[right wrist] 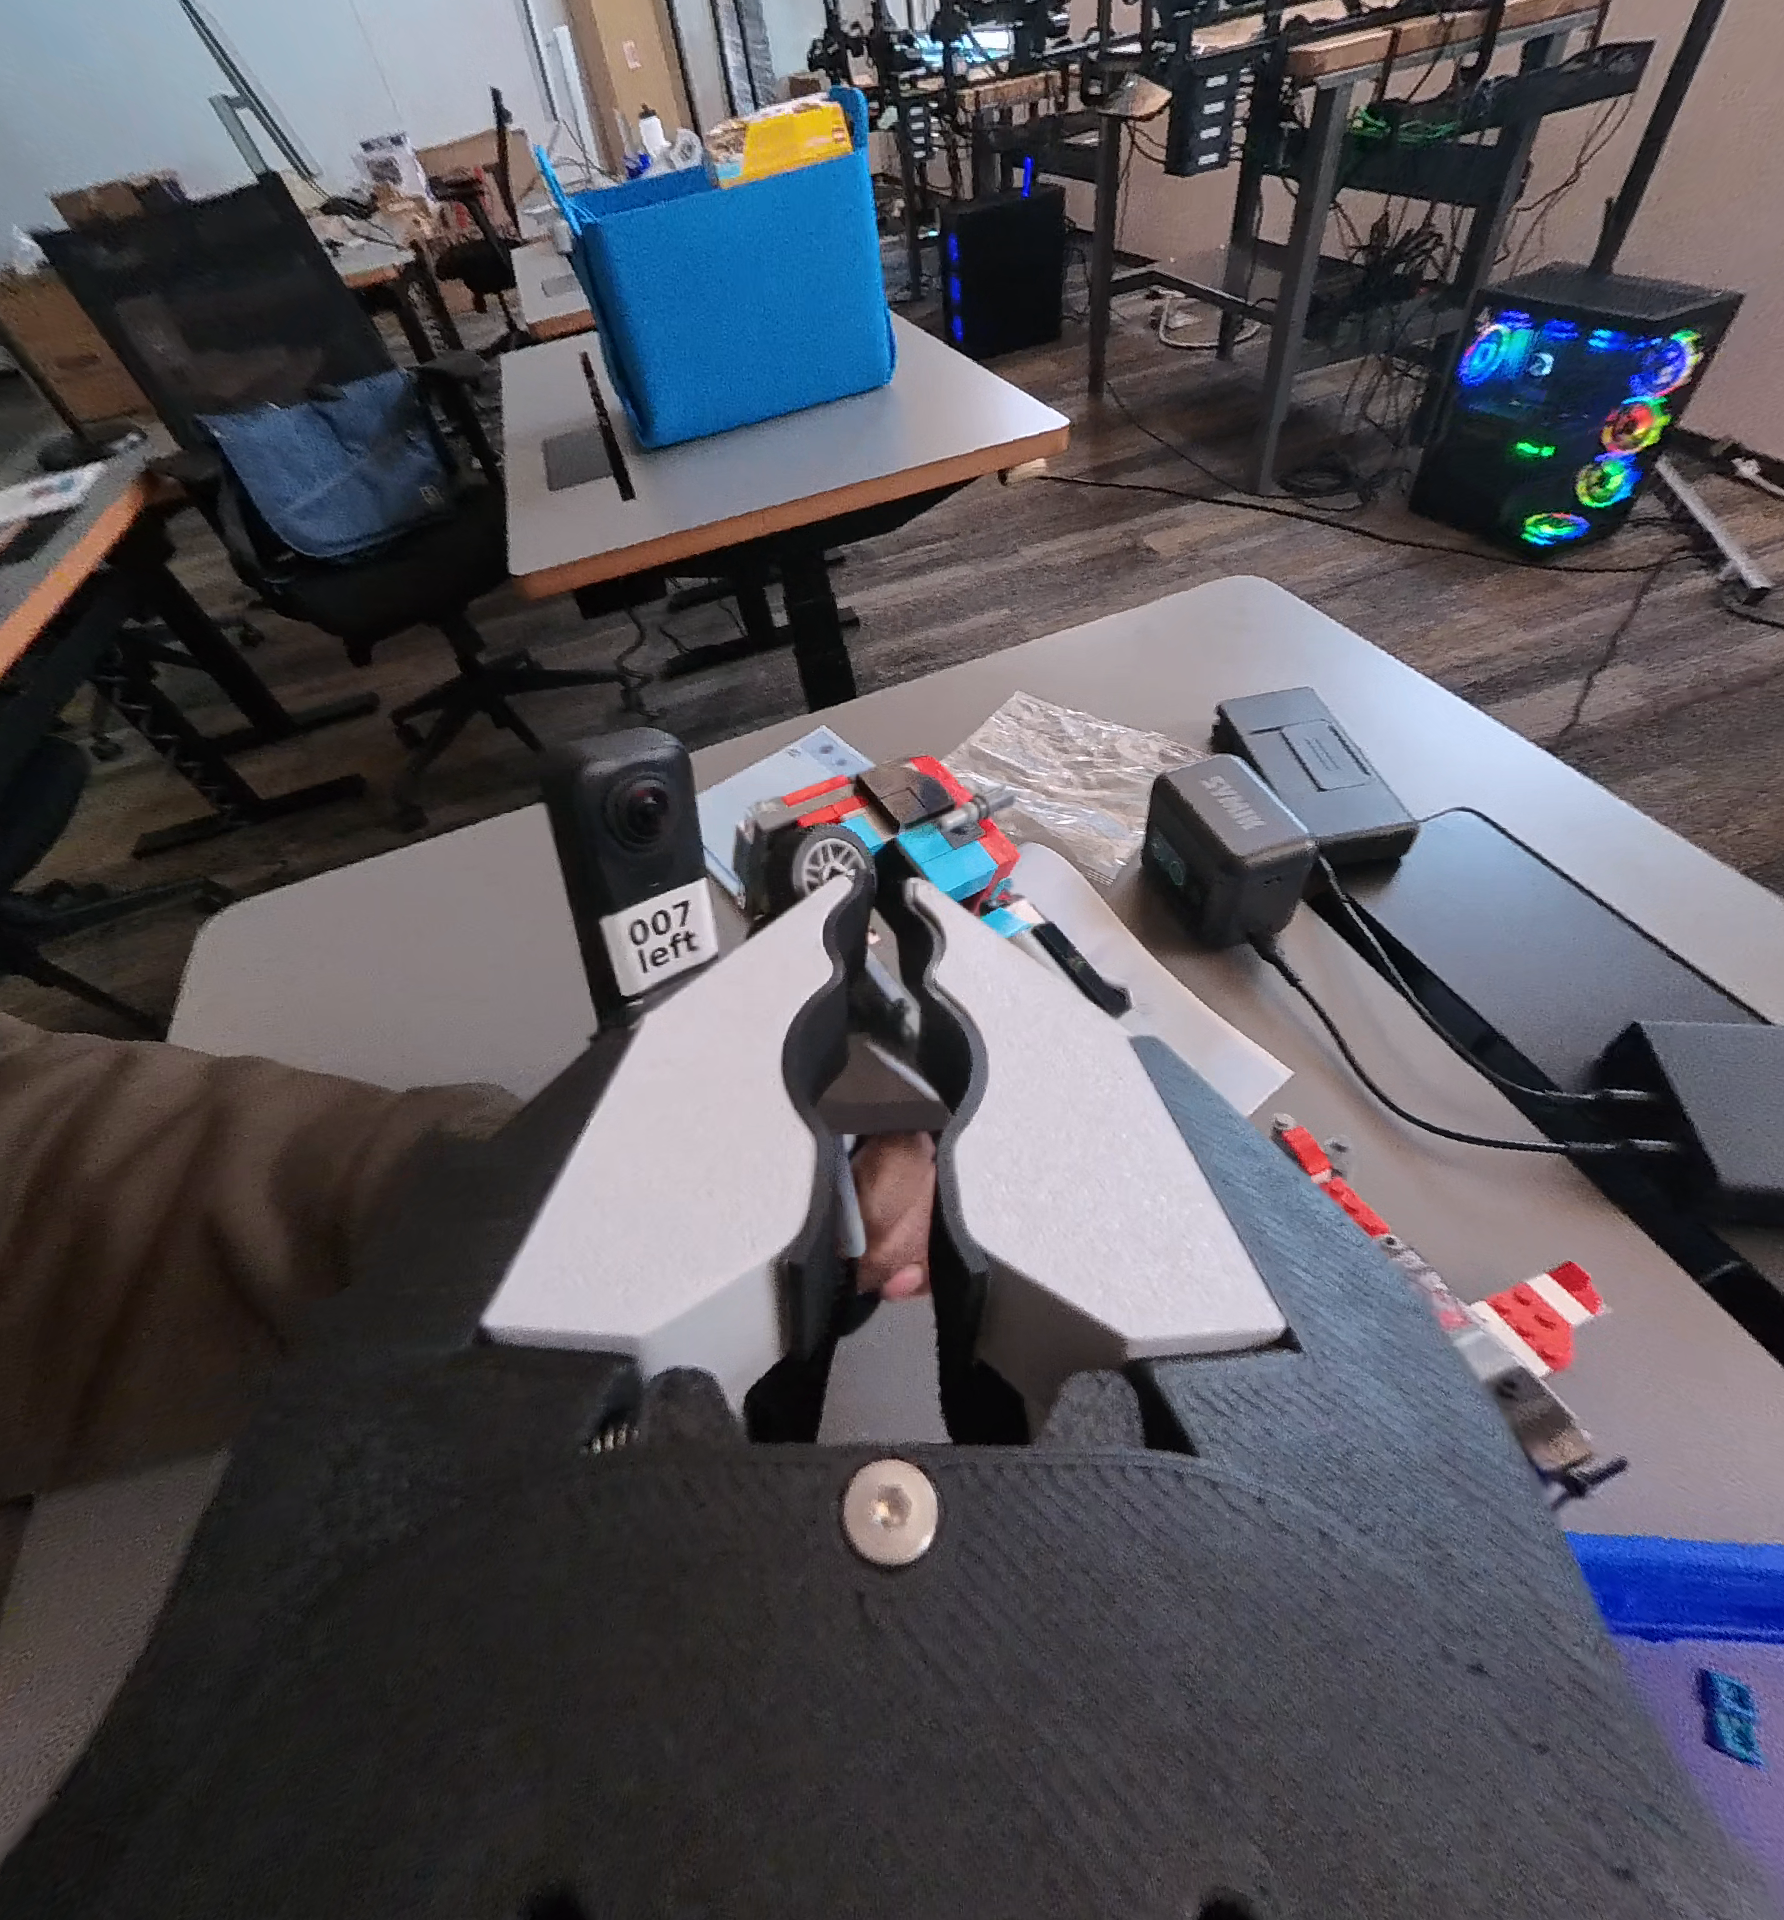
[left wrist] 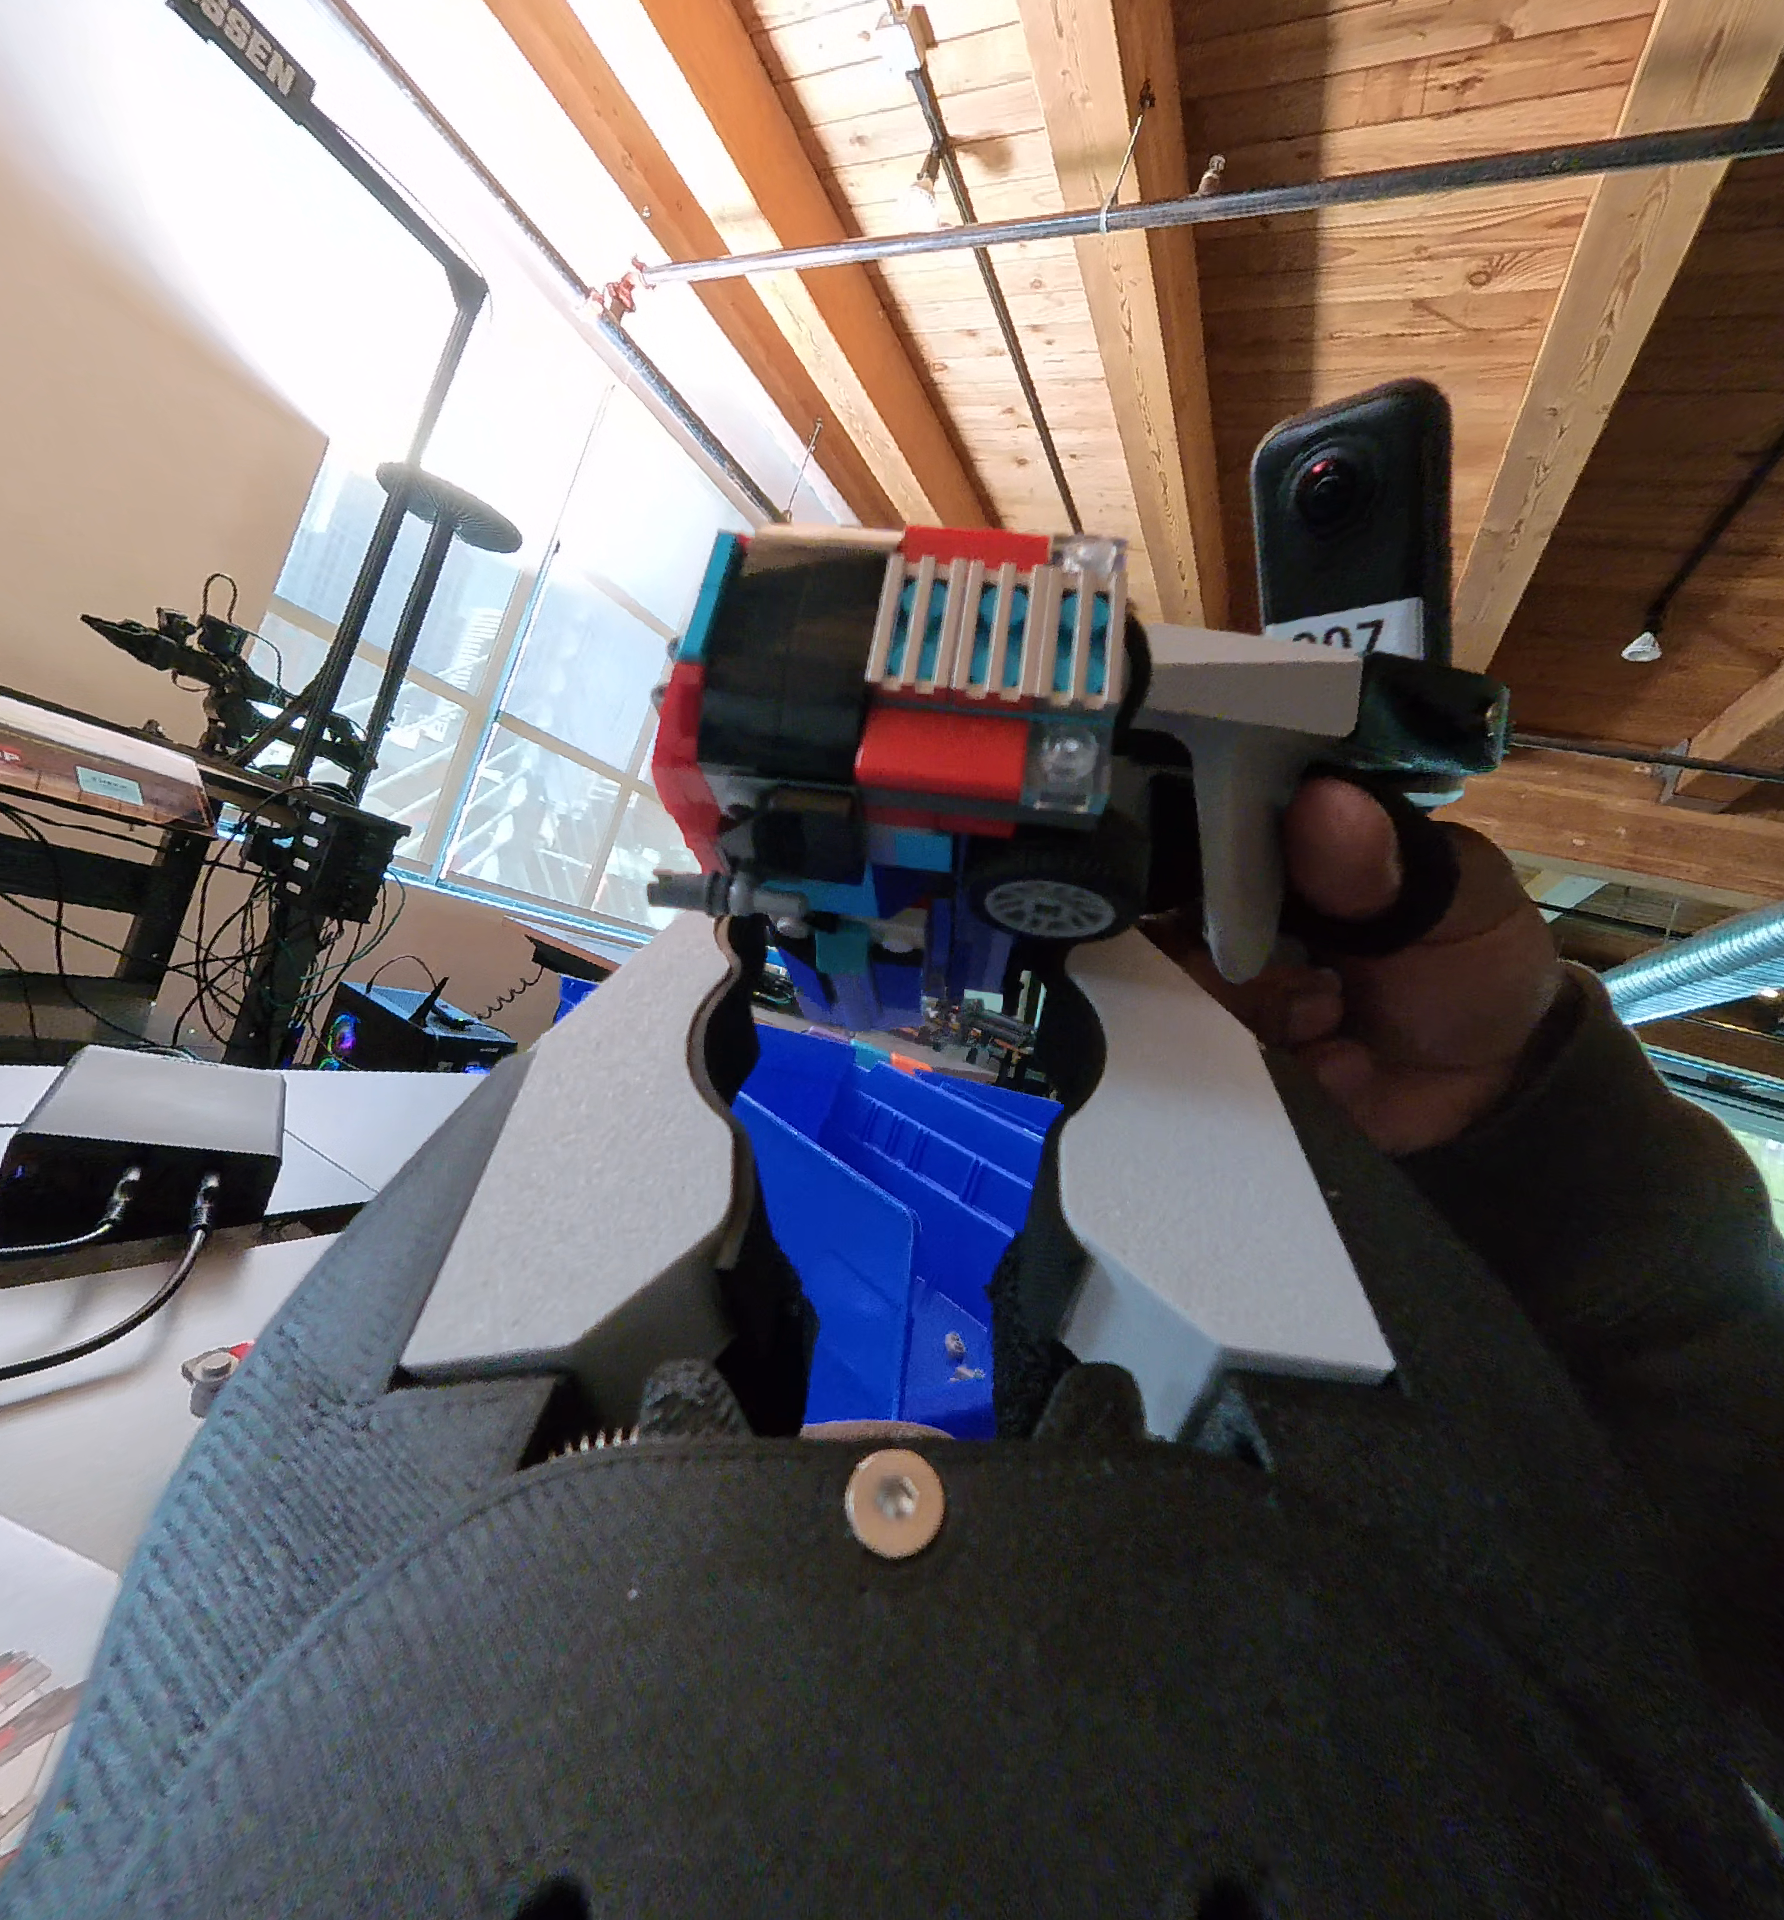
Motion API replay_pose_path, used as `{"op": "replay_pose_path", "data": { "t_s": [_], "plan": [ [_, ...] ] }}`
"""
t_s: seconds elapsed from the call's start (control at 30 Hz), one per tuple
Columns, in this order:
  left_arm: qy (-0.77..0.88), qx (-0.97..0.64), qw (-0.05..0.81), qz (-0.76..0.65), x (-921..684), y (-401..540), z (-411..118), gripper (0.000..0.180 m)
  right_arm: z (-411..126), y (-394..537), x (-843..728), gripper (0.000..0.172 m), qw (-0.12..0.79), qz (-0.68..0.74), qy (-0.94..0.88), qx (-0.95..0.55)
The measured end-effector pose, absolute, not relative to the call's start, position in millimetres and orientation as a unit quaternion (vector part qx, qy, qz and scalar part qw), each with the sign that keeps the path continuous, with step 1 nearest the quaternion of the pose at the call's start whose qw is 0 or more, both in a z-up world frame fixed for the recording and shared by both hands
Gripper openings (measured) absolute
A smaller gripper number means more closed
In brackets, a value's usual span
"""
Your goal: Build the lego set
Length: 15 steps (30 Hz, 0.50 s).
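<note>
1. Red, teal and black brick truck [left wrist: 898, 717] was held in the air above the worktop [right wrist: 368, 966].
2. Left claw [left wrist: 893, 961] clamped its underside.
3. Right claw [right wrist: 880, 894] was nearly together at the wheel end [right wrist: 826, 857]; grip unclear.
4. Blue bins [left wrist: 867, 1195] sat below.

The brick-built toy truck's [left wrist: 888, 727] lower part is hidden behind the left gripper's fingers [left wrist: 597, 1143]. Right of the truck, the camera [left wrist: 1350, 520] label is partly covered. The right gripper's [right wrist: 888, 904] contact with the truck is seemingly hidden.

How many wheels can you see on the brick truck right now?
1: a grey-hubbed wheel on the brick truck, low at its right in the left wrist view. Others may be hidden.
</note>
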State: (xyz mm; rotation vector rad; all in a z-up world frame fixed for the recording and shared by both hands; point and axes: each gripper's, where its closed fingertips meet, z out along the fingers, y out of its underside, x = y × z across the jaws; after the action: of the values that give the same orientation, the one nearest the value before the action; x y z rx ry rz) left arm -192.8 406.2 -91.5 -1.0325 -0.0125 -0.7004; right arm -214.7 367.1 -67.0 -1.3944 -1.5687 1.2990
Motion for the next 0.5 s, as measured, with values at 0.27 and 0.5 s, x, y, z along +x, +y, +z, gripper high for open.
{"op": "replay_pose_path", "data": {
  "t_s": [0.27,0.5],
  "plan": [
    [-0.011,-0.489,0.809,-0.326,-193.9,407.8,-93.7,0.053,-65.2,370.0,-215.2,0.008,0.353,0.479,-0.602,-0.532],
    [-0.013,-0.492,0.807,-0.327,-194.8,408.9,-94.9,0.053,-61.1,367.6,-216.1,0.010,0.376,0.470,-0.610,-0.516]
  ]
}}
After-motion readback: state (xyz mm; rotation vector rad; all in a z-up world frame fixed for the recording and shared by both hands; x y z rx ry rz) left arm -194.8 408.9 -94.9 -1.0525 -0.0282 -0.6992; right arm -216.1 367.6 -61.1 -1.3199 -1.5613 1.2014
